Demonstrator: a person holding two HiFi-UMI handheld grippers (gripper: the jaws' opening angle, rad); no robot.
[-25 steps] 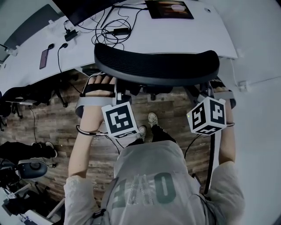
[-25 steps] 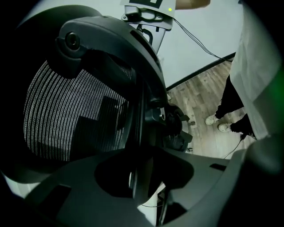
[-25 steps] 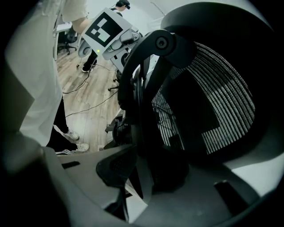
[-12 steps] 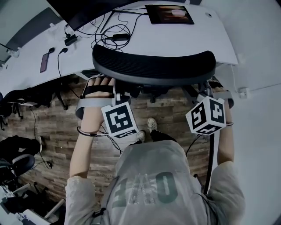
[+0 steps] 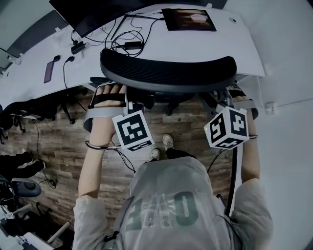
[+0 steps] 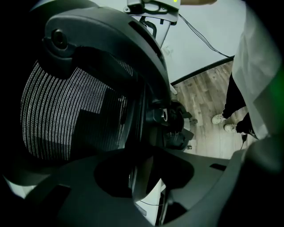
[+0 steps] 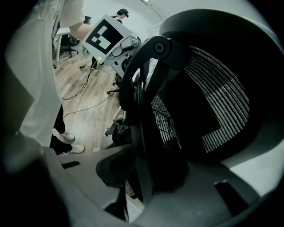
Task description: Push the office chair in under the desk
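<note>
A black mesh office chair, seen from above as its curved back (image 5: 168, 73), stands against the front edge of the white desk (image 5: 220, 46). My left gripper (image 5: 129, 99) reaches under the back's left end. In the left gripper view the left gripper (image 6: 142, 177) is shut on the back's frame edge beside the mesh (image 6: 75, 115). My right gripper (image 5: 226, 100) is at the back's right end. In the right gripper view the right gripper (image 7: 144, 177) is shut on the other frame edge by the mesh (image 7: 208, 102). The seat is hidden under the back.
On the desk are a dark monitor (image 5: 88, 14), a tablet (image 5: 188, 19), tangled cables (image 5: 124, 41) and a phone (image 5: 49, 72). Other chairs (image 5: 29, 105) stand on the wood floor at left. A white wall (image 5: 288, 122) runs along the right. The person's shoes (image 5: 167, 142) are behind the chair.
The chair back and both grippers have moved a little further toward the desk. The person's feet have stepped forward behind it.
</note>
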